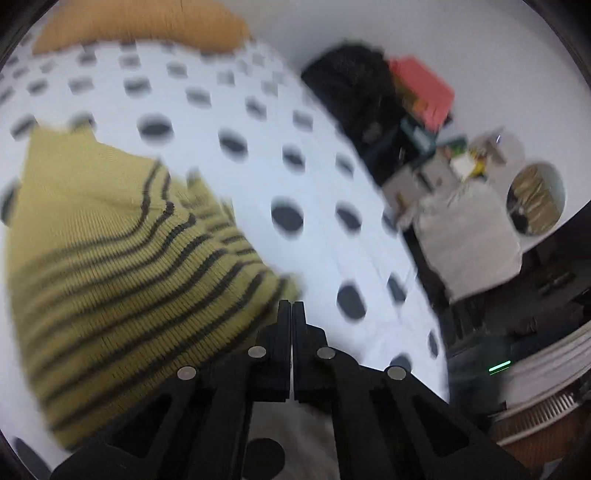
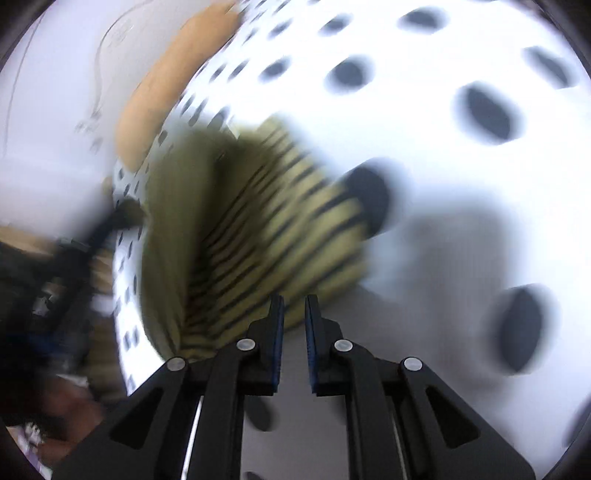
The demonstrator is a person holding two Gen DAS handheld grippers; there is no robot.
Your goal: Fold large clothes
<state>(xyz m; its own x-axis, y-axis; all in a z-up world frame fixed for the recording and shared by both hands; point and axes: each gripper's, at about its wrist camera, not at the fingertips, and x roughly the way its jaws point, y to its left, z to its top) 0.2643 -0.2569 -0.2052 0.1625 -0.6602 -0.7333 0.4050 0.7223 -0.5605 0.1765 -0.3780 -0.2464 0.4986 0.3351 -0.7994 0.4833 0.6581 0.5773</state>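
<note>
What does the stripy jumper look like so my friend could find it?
Find the big white bedsheet with dark dots. On it lies the olive-yellow ribbed knit sweater with thin dark stripes. The orange pillow near the wall is plain; only the sweater has stripes.

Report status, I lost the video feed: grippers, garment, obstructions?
Left gripper shut, empty. Right gripper slightly open, empty. Striped sweater bunched on dotted sheet, unheld. Nothing in the way.
</note>
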